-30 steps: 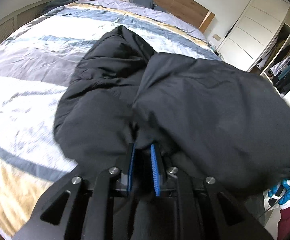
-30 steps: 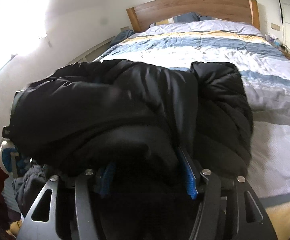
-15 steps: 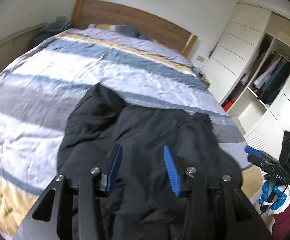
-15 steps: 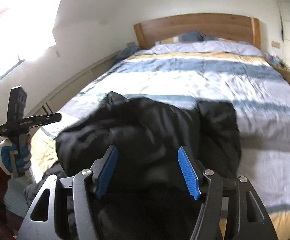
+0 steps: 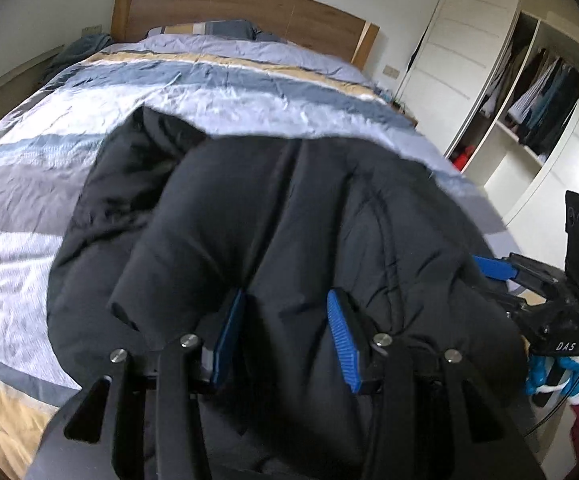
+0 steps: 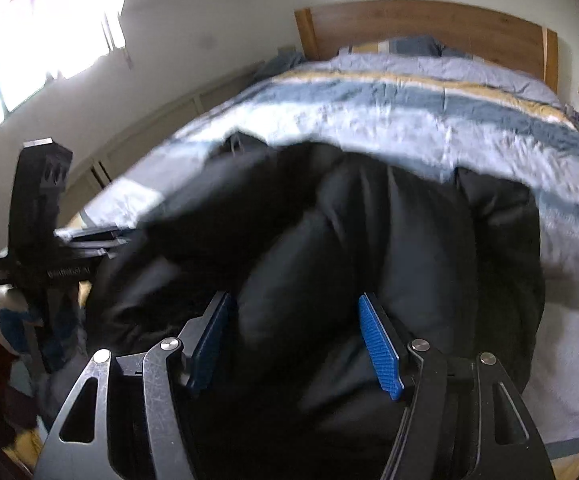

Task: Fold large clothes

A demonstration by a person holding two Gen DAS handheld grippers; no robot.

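A black puffer jacket [image 5: 289, 220] lies bunched on the foot of the striped bed [image 5: 69, 152]. It also fills the right wrist view [image 6: 369, 248]. My left gripper [image 5: 285, 308] is open, its blue pads apart with a fold of the jacket bulging between them. My right gripper [image 6: 293, 312] is open too, with a padded fold between its pads. The right gripper shows at the jacket's right edge in the left wrist view [image 5: 529, 280]. The left gripper shows at the jacket's left edge in the right wrist view [image 6: 49, 248].
A wooden headboard [image 5: 249, 8] and pillows [image 5: 209, 30] stand at the far end. An open wardrobe with hanging clothes [image 5: 537, 88] is on the right. A bright window [image 6: 41, 32] is on the left wall.
Both grippers opened a second ago and let go of the jacket. Since half a second ago both have moved in close over the jacket, and its folds now sit between the pads.
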